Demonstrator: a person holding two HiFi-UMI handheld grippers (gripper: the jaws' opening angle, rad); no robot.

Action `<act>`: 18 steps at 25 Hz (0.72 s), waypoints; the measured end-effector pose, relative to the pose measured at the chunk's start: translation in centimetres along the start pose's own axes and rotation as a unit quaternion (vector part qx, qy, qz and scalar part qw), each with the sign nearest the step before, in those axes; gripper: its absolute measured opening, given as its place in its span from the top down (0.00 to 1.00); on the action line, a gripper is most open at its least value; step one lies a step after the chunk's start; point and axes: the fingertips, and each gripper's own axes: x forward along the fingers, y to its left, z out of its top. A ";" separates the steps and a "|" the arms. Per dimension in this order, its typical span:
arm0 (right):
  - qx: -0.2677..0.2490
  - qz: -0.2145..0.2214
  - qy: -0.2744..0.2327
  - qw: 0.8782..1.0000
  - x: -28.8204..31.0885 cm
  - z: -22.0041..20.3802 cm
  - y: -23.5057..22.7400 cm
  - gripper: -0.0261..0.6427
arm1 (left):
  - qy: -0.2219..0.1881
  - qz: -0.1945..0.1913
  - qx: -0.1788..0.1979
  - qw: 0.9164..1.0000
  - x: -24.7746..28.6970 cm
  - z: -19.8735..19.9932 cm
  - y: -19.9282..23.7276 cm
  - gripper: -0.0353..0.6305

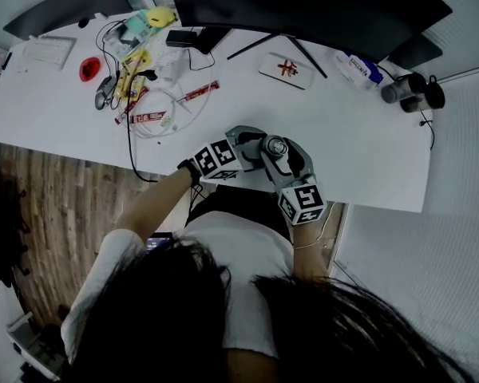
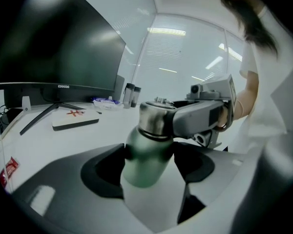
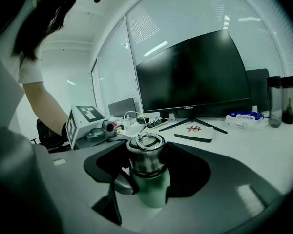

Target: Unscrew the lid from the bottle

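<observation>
The green bottle is close to the front edge of the white worktop, right of its middle. The left tool is clenched round the bottle's body, which leans a little. The right tool is clamped on the steel lid, still seated on the neck. A monitor stands along the back edge

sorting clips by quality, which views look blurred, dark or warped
Head view: dim, table edges bowed by the wide lens. Left gripper view: bottle close and soft, ceiling lights bright, corners dark. Right gripper view: lid fairly sharp, window frames curved.
</observation>
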 end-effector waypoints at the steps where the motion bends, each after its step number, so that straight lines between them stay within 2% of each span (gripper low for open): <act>1: -0.001 0.013 0.004 1.000 0.0 0.0 0.1 0.58 | 0.003 -0.006 0.003 1.000 0.0 0.0 0.0 0.40; 5: -0.016 0.088 0.021 0.996 0.0 -0.2 0.5 0.58 | 0.021 -0.043 0.020 0.999 -0.2 0.2 -0.4 0.40; 8: -0.026 0.153 0.035 0.987 0.0 -0.2 0.8 0.58 | 0.039 -0.074 0.038 0.996 -0.2 -0.1 -0.3 0.40; 13: -0.067 0.248 0.063 0.964 -0.1 -0.2 1.3 0.58 | 0.063 -0.123 0.059 0.989 -0.3 0.0 -0.6 0.40; 18: -0.100 0.310 0.091 0.941 -0.1 -0.5 1.6 0.58 | 0.084 -0.155 0.077 0.981 -0.4 0.0 -0.5 0.40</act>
